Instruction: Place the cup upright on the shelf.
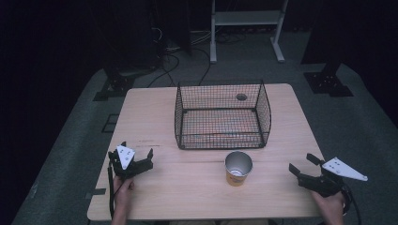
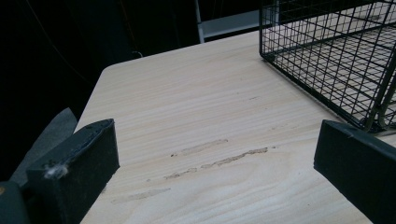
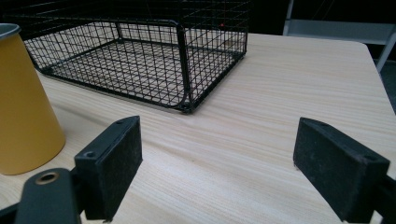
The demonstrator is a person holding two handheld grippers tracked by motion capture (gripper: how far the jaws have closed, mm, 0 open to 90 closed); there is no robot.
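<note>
Left gripper (image 1: 137, 161): lower left of the high view, held low over the table (image 1: 197, 192), jaws wide apart with nothing between them. In the left gripper view the gripper (image 2: 219, 154) looks across bare wood with a few scuff marks.

Basket (image 1: 220, 117): black wire, centre of the high view, standing on the table with its open side towards the person; nothing can be seen lying inside. It fills the upper right of the left gripper view (image 2: 336, 51) and the upper left of the right gripper view (image 3: 140, 60).

Cup (image 1: 238, 168): yellow with a silver inside, upright, just below the basket in the high view and apart from it, between the two grippers but nearer the right one. At the left edge of the right gripper view (image 3: 23, 102) it stands beside the left-hand jaw, not between the two.

Right gripper (image 1: 302, 166): lower right of the high view, jaws spread and empty, pointing up and left. In its own view (image 3: 217, 158) the jaws frame bare table.

Step in hand: likely the start; both grippers wait clear of the cup and nothing is grasped yet.

Next move: probably the right gripper swings towards the cup until its jaws straddle the wall, then closes gently, since a thin cup may tip or dent. The basket looks the likely place for it.
</note>
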